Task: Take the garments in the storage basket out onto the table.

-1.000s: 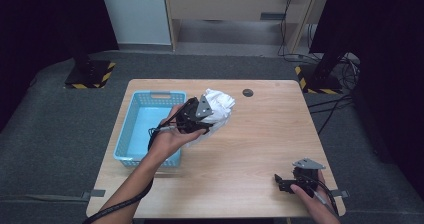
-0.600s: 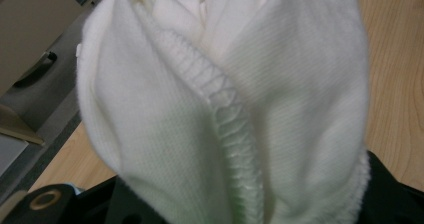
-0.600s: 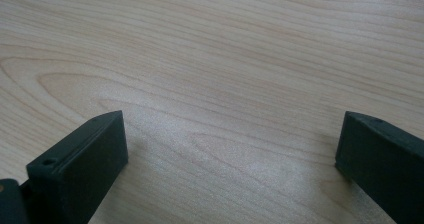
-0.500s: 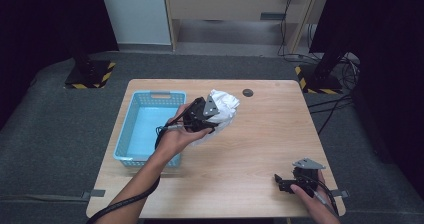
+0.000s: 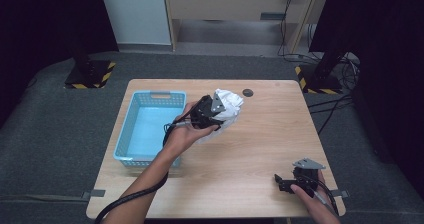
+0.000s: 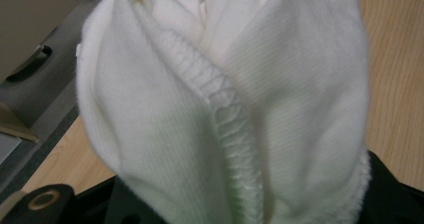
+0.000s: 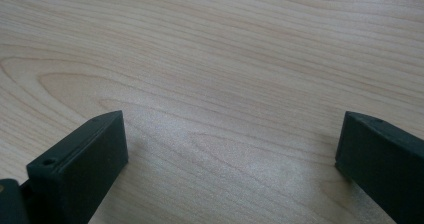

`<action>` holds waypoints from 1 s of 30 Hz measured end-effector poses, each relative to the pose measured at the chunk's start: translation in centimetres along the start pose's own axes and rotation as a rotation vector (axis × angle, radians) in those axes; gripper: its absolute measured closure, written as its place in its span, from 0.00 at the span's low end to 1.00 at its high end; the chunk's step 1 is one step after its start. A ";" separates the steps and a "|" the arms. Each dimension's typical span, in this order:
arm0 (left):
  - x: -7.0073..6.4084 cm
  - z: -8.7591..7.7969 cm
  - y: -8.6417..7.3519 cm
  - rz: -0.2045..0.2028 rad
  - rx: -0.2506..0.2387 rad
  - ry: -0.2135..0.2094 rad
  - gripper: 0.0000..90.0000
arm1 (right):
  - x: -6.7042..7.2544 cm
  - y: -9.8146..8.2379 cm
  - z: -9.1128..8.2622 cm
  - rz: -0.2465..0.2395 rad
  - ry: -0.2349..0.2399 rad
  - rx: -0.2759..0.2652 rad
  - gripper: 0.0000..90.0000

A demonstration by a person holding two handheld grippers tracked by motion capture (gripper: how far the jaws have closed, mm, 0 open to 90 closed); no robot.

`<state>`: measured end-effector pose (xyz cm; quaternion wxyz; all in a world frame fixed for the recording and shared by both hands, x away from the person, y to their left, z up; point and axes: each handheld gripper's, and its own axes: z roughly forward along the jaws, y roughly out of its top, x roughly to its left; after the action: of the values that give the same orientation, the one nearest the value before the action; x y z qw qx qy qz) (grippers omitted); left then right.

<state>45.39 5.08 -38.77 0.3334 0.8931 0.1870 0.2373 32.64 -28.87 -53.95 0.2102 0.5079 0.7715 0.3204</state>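
A bunched white knitted cloth [image 5: 229, 105] hangs above the middle of the wooden table [image 5: 265, 139], just right of a blue basket. My left gripper [image 5: 216, 115] is shut on it, with its jaws buried in the folds. In the left gripper view the white cloth [image 6: 225, 99] hangs right before the camera, a stitched hem running down its middle. My right gripper [image 5: 281, 180] rests low at the table's near right corner. Its jaws stand wide apart over bare wood, and in the right gripper view that gripper [image 7: 230, 149] holds nothing.
The blue plastic basket [image 5: 161, 94] stands on the left half of the table with nothing in it. A small dark round object [image 5: 247, 92] lies near the far edge. Black stands with striped bases stand on the floor beyond the table.
My left gripper has carried the white cloth a little to the right, away from the basket. The right gripper has stayed where it was.
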 end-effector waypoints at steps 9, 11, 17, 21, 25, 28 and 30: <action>-0.1 1.6 0.2 -0.002 0.021 -0.009 0.56 | 0.0 0.0 0.0 0.001 0.000 0.000 0.00; -0.2 2.0 0.2 -0.006 0.025 -0.015 0.56 | 0.0 0.0 0.0 0.000 0.000 0.000 0.00; -0.6 3.4 0.3 0.001 0.044 -0.037 0.56 | 0.0 0.0 0.0 0.000 0.001 0.001 0.00; -0.8 4.2 0.4 0.000 0.058 -0.047 0.56 | 0.0 0.0 0.0 0.000 0.001 0.000 0.00; -1.0 4.9 0.3 0.003 0.071 -0.056 0.56 | 0.0 0.0 0.0 0.001 0.000 0.000 0.00; -1.2 5.2 0.4 0.000 0.072 -0.060 0.56 | 0.0 0.0 0.0 0.001 0.000 0.000 0.00; -1.4 5.5 0.5 0.001 0.071 -0.062 0.56 | 0.0 0.0 0.0 0.000 0.000 0.000 0.00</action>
<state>47.36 1.28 -42.50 0.3069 0.9115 0.1843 0.2027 32.63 -28.87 -53.95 0.2101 0.5080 0.7714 0.3205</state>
